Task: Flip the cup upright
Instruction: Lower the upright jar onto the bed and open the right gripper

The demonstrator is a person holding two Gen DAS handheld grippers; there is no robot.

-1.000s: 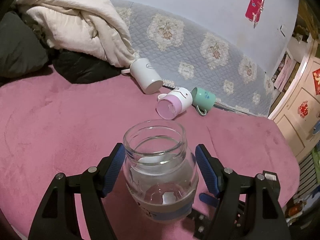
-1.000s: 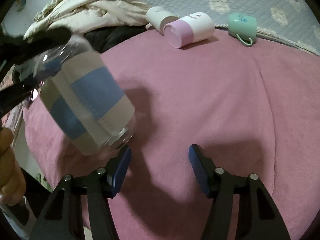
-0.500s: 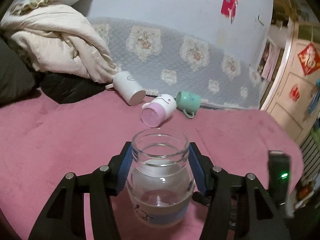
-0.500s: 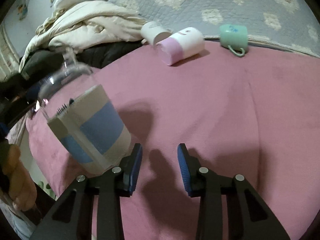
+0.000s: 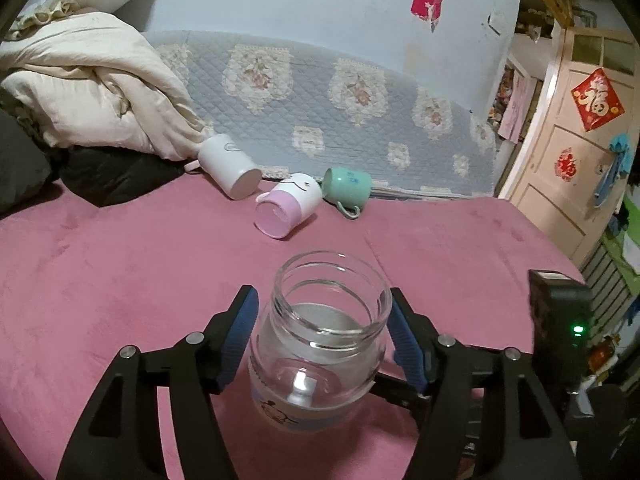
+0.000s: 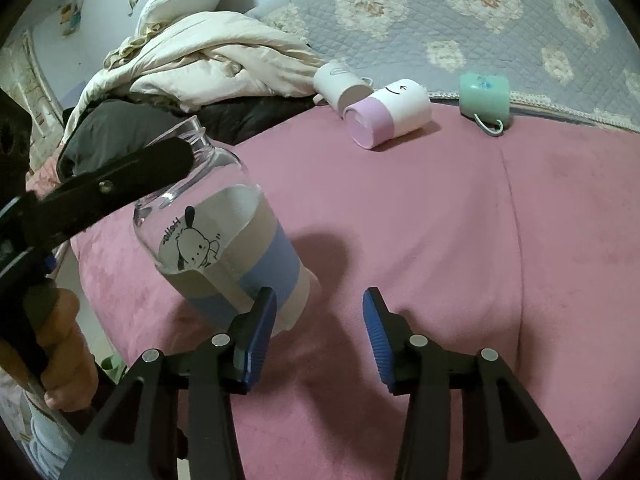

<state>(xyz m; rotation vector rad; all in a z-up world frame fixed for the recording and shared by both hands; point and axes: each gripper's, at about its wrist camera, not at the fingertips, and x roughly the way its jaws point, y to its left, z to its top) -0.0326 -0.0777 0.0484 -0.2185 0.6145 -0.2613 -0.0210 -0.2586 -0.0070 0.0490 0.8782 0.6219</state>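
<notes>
A clear glass jar (image 5: 320, 344) with a blue-and-beige sleeve stands mouth up on the pink bed cover, slightly tilted. My left gripper (image 5: 322, 340) is shut on it around the upper body. In the right wrist view the jar (image 6: 224, 248) stands at the left, with the left gripper's finger (image 6: 120, 176) across its neck. My right gripper (image 6: 318, 336) is open and empty, just right of the jar's base. Three cups lie on their sides at the back: a white one (image 5: 230, 170), a pink-and-white one (image 5: 288, 210) and a green one (image 5: 348, 188).
A heap of cream bedding (image 5: 92, 92) and dark clothing (image 5: 112, 176) lies at the back left. A quilted grey cover (image 5: 320, 100) lines the wall behind the cups. The bed's edge drops off at the right near a cupboard (image 5: 560, 176).
The left gripper closed on the jar, which went from tilted to nearly upright on the cover. The right gripper narrowed, then opened wider again, and stays empty.
</notes>
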